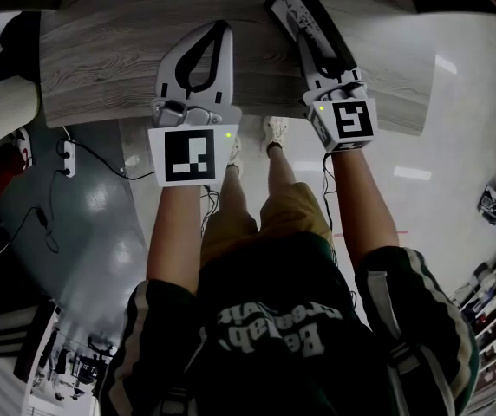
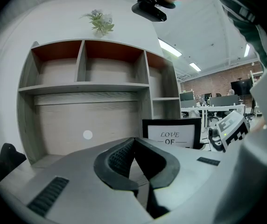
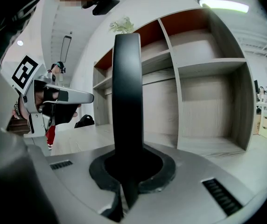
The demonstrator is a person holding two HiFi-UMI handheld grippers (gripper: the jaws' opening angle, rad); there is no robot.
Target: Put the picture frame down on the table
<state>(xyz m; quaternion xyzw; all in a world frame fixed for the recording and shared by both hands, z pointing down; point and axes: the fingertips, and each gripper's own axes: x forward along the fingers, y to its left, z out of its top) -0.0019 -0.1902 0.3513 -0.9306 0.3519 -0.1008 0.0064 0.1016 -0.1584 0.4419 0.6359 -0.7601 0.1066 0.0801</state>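
Tongs closed, empty; picture frame upright beyond.

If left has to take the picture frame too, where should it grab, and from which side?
Probably the free border nearest it. The picture frame stands upright and edge-thin, with the right gripper clamped on the opposite edge. Open the left gripper, now shut and empty, and come in from the left, jaws spanning the flat front and back.

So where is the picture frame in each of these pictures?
Head view: picture frame top right, held by the right claw, over the table.
Left gripper view: the frame shows right of centre, print facing us.
Right gripper view: a dark edge-on bar in the middle, clamped.
Shared landmark: the grey wooden table.
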